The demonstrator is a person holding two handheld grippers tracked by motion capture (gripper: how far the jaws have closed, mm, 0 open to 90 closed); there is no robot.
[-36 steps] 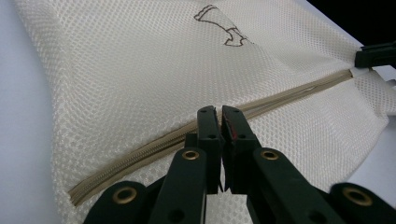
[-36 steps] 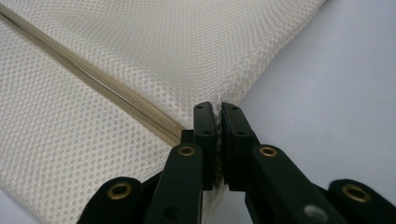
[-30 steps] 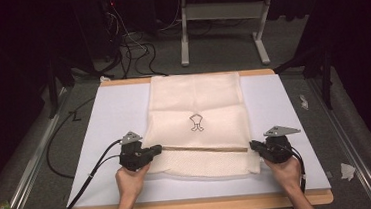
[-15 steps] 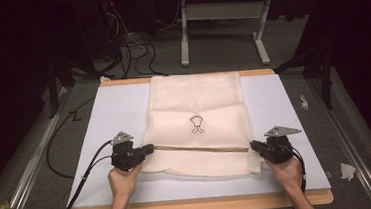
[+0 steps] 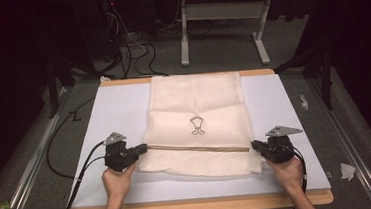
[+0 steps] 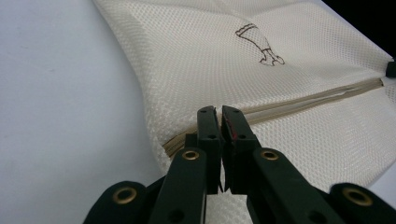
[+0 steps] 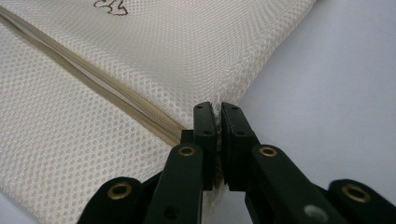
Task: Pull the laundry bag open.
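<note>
Each claw, left (image 5: 143,148) and right (image 5: 255,146), lies low, clamped on an opposite edge of the mesh bag (image 5: 198,126).

Left gripper (image 6: 219,111) low in frame, two black jaws closed together, thin slit between, red mark on inner face of one. Tips at edge of cream mesh bag (image 6: 224,51), near zipper (image 6: 299,100) end; whether cloth is pinched, cannot tell. Small dark drawing (image 6: 260,44) on bag. White table surface (image 6: 60,102) beside.
</note>
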